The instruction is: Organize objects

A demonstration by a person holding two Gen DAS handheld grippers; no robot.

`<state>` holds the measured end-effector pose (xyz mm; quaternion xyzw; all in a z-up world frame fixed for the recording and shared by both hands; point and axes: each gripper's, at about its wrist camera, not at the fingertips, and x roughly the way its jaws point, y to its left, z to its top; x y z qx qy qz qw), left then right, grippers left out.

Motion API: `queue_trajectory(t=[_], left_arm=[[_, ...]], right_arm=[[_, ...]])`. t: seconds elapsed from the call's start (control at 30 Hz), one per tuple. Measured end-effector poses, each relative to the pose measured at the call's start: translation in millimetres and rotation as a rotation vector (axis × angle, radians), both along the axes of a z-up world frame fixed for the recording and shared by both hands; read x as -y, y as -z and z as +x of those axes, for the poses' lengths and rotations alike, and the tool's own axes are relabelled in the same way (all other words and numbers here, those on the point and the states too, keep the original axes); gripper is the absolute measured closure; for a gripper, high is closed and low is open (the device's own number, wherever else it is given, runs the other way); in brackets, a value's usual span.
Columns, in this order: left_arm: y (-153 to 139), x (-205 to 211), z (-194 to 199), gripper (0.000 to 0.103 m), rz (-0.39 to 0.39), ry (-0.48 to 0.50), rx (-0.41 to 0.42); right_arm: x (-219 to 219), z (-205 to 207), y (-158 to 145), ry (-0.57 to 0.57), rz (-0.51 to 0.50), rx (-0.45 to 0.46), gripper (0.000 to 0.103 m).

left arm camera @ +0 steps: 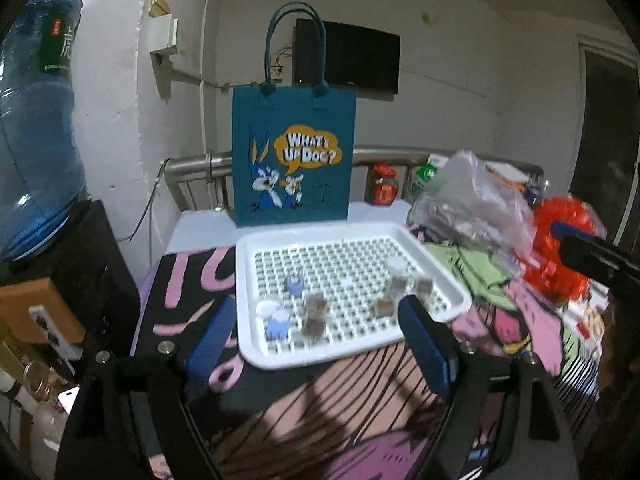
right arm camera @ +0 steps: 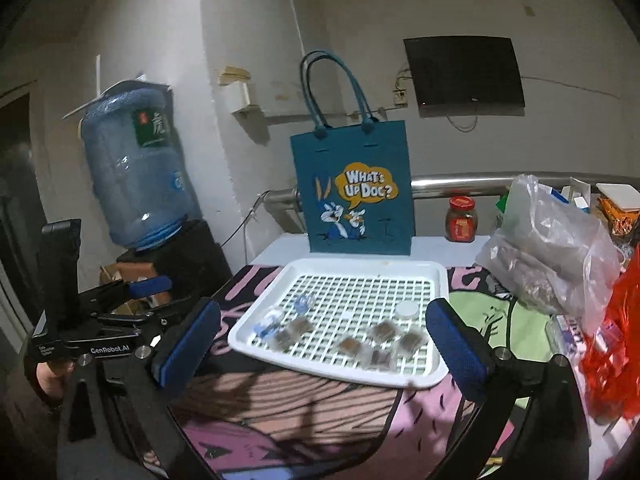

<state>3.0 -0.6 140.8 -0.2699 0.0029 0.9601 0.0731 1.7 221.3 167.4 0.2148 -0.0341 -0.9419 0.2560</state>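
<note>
- White slatted tray [right arm camera: 438, 276] on the patterned cloth holds brown sachets [right arm camera: 386, 330], a white lid [right arm camera: 406, 309] and blue-white packets [left arm camera: 279, 320].
- Teal tote bag [right arm camera: 354, 188] stands upright just behind the tray.
- Left gripper [left arm camera: 316, 338] and right gripper [right arm camera: 320, 344] both gape wide, holding nothing.

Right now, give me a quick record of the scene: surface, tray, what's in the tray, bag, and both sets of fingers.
surface: patterned cloth
tray: white slotted tray, flat on the cloth
tray contents: several small brown packets, a white round lid, small blue-and-white items
bag: teal cartoon tote, upright behind the tray
left gripper: fingers open, nothing between them
right gripper: fingers open, nothing between them
</note>
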Motion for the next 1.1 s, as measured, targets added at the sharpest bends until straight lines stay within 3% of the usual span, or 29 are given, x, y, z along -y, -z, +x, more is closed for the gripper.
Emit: queue_trajectory(t=[0.13,0.67,1.1], left_arm=[[18.8,-5.3,7.5,0.019,-0.015,-0.015,0.017],[98.4,-13.1,-9.4,0.019,-0.032,-0.055,0.188],[124.7,-18.5,-23.2,0.019,-0.071,-0.066,0.279]], right_arm=[[1.9,9.1,19.4,0.017,0.014,0.005,0.0],[2.0,-20.4,114.4,0.113,0.14,0.204,0.0],[9.8,-38.7,146.8,0.139,0.248,0.274,0.0]])
